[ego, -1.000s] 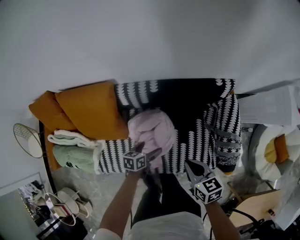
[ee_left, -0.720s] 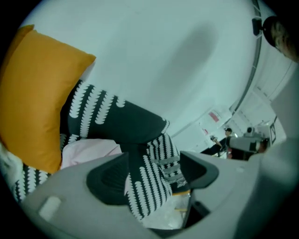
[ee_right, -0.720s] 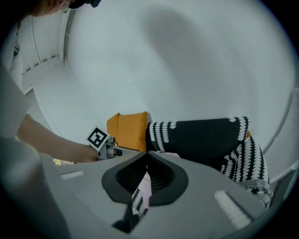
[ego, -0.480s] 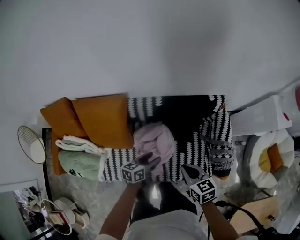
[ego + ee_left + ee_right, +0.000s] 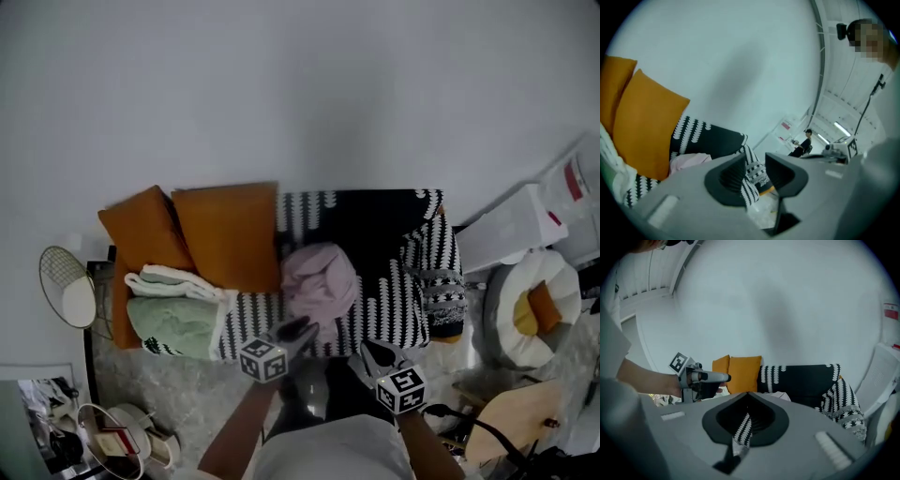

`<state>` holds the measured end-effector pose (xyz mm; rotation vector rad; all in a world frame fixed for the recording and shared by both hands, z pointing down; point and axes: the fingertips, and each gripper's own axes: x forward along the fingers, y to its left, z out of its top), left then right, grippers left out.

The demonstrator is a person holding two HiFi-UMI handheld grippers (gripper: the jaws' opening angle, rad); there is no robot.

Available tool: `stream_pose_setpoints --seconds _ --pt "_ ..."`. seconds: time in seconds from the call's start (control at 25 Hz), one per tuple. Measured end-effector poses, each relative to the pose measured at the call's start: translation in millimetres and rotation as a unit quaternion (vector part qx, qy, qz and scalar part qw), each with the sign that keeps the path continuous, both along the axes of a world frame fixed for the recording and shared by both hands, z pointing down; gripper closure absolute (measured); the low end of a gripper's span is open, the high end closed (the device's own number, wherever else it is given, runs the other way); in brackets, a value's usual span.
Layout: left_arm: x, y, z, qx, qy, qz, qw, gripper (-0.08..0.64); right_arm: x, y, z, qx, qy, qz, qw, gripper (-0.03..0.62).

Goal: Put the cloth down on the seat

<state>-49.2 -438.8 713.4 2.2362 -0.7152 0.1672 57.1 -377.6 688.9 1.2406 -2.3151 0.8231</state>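
- The pink cloth [image 5: 320, 279] lies bunched in a rounded heap near the middle of the seat [image 5: 384, 305] of a sofa covered in a black-and-white pattern.
- Two orange cushions [image 5: 228, 234] lean against the sofa's back at the left, and the nearer one stands just beside the cloth.
- A folded green towel [image 5: 173, 325] with a white one [image 5: 178, 283] beside it lies at the left end of the seat, below the cushions in the head view.
- The left gripper [image 5: 300, 330] hovers off the seat's front edge, clear of the cloth. Its jaws have just been closing and now stand a narrow gap apart, with nothing between them.
- The right gripper [image 5: 367, 349] hangs to its right, also in front of the seat. Its jaw tips meet and grip nothing.
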Motion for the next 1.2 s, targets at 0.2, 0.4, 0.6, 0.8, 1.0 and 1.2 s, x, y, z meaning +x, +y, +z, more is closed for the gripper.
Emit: stream_pose_setpoints --seconds 0.2,0.4,0.6,0.8,1.0,1.2 --pt "-34.8 58.6 -36.3 0.024 0.012 0.009 0.9996 0.465 -33.3 49.4 -24.7 0.025 0.006 0.013 1.000 0.588" --pt "-68.0 114.3 -73.7 0.057 0.013 0.015 0.9982 0.497 -63.7 97.4 -49.2 0.051 0.010 0.022 0.998 0.588" --pt "-96.2 167.5 -109.2 0.071 0.034 0.003 0.9969 0.548 -78.7 142.4 -69.3 0.071 0.010 0.045 0.996 0.588" --pt "-116.4 209.5 -135.5 0.104 0.027 0.004 0.9942 0.558 -80.7 182.8 -86.4 0.086 0.005 0.076 0.993 0.588" --pt "-128.9 239.6 -155.1 0.124 0.025 0.023 0.9918 0.558 -82.4 218.3 -95.7 0.093 0.005 0.094 0.991 0.588" --pt "-132.8 254.3 -164.3 0.128 0.022 0.025 0.9912 0.560 -82.3 237.9 -107.1 0.104 0.013 0.090 0.990 0.588"
